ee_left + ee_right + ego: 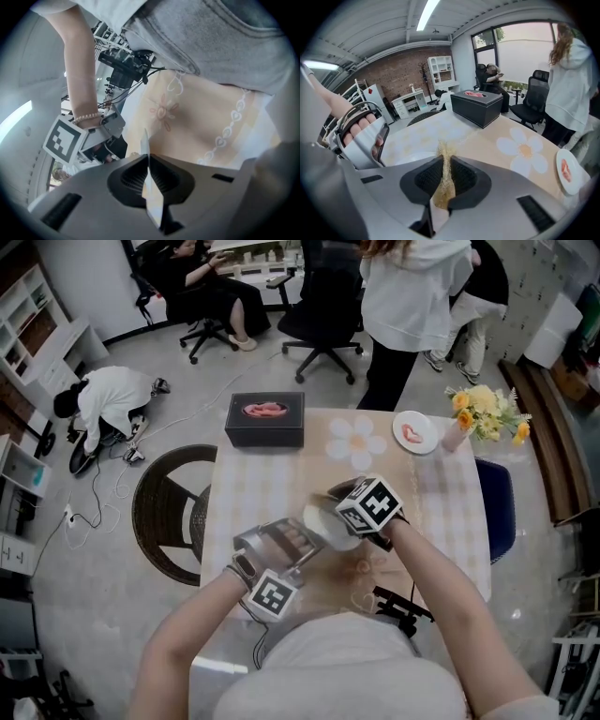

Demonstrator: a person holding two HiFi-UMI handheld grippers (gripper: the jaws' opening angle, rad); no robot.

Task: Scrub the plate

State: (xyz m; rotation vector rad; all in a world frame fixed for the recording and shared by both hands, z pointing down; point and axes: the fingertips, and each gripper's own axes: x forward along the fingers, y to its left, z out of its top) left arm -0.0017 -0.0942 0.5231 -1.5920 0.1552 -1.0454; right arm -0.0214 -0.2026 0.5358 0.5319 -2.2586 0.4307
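Here, plate [146, 147] in left tongs [151, 185]

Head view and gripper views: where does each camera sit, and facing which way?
Head view: on the person's head, looking steeply down at the table; both arms, the left gripper and the right gripper show.
Left gripper view: on the left gripper, facing back toward the person's torso along jaws shut on the plate; the right forearm shows.
Right gripper view: on the right gripper, facing out across the table along jaws shut on a sponge; the left hand shows.
Shared: head and right gripper views show the black box.
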